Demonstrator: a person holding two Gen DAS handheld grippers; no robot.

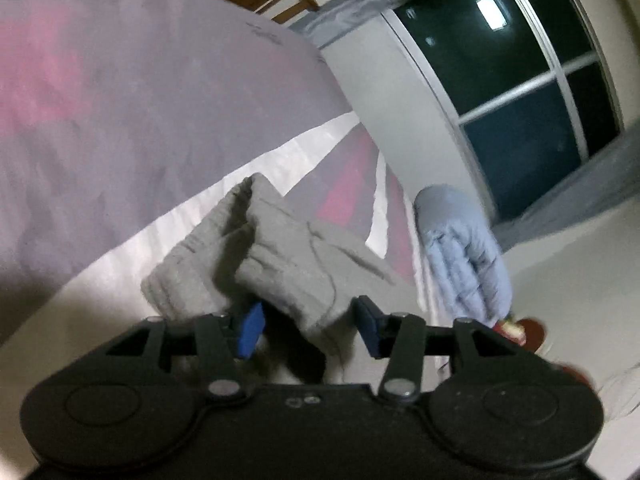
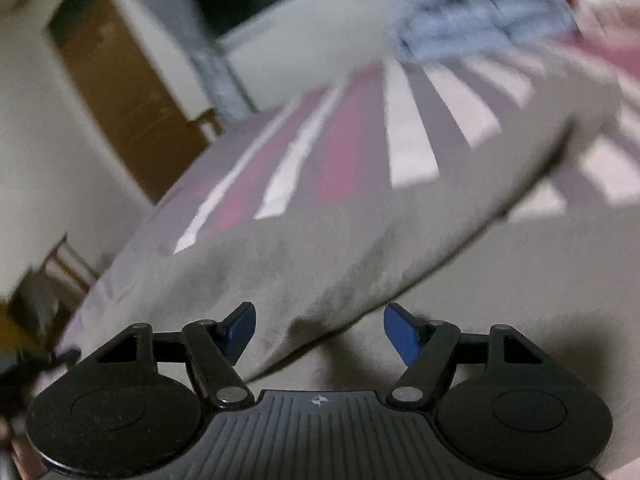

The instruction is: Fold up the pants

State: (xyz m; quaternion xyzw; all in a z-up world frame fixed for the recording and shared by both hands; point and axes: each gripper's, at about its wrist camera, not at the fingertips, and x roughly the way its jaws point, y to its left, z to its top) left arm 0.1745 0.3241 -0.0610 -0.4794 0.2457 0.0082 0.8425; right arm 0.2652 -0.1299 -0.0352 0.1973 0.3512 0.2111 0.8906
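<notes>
The grey pants [image 1: 288, 256] lie bunched and folded on the bed in the left wrist view, their thick hem reaching down between my left gripper's [image 1: 310, 328] blue pads. The jaws stand apart and do not pinch the cloth. In the blurred right wrist view the grey pants [image 2: 360, 240] spread as a broad folded layer, with a corner lying between my right gripper's [image 2: 320, 330] fingertips. That gripper is wide open, and its blue pads sit clear of the fabric on both sides.
A striped bedspread [image 1: 120, 120] in lilac, pink and white covers the bed [image 2: 352, 140]. A pale blue folded garment [image 1: 460, 248] lies beyond the pants [image 2: 480, 12]. A dark window [image 1: 520, 100], a wooden door [image 2: 128, 92] and a chair [image 2: 68, 264] border the bed.
</notes>
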